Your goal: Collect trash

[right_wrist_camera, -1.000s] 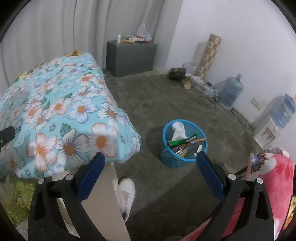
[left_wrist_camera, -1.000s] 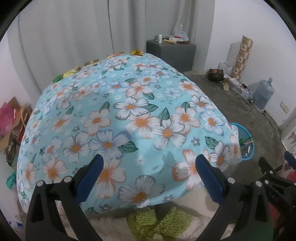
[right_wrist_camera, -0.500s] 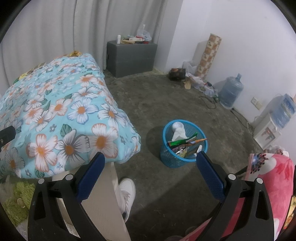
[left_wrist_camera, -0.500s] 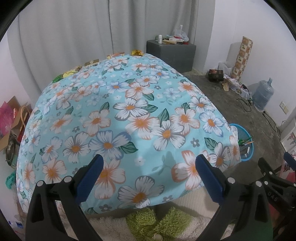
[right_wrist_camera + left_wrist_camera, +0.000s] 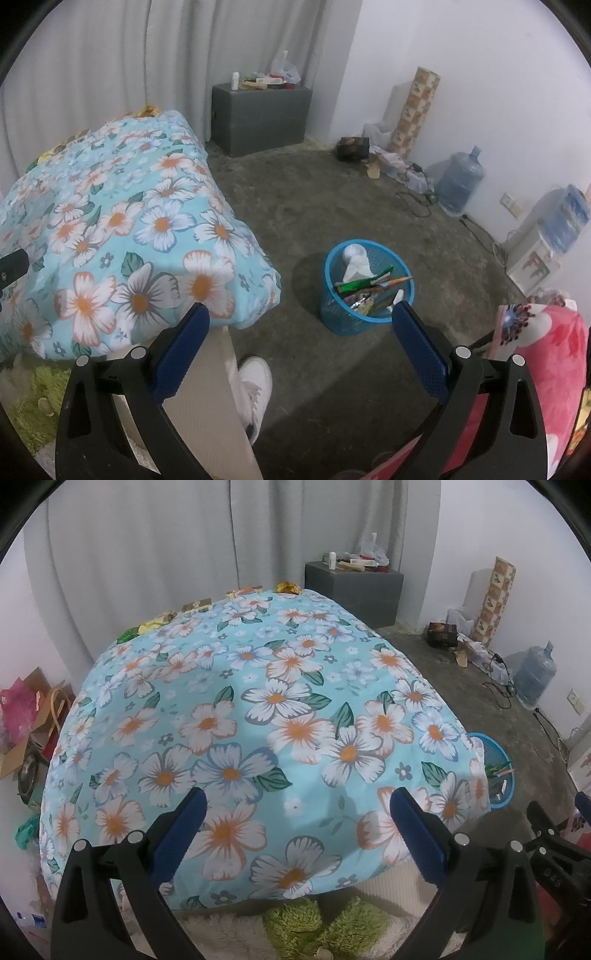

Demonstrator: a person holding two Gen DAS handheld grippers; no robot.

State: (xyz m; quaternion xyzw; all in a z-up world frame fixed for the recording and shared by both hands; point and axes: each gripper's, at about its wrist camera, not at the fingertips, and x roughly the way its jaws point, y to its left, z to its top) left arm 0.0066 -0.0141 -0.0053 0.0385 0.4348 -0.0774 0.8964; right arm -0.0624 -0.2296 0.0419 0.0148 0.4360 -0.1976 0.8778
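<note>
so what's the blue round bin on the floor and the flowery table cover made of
Blue round mesh bin: likely moulded plastic, with see-through lattice walls and a smooth, slightly glossy rim. Light blue flowered table cover: looks like thin printed woven fabric, matte, softly creased and draping over the edges.

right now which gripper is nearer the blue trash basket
Right. The right gripper hangs open over the floor with the blue trash basket just ahead. The left gripper hangs open over the floral cloth, the basket off to its right.
</note>
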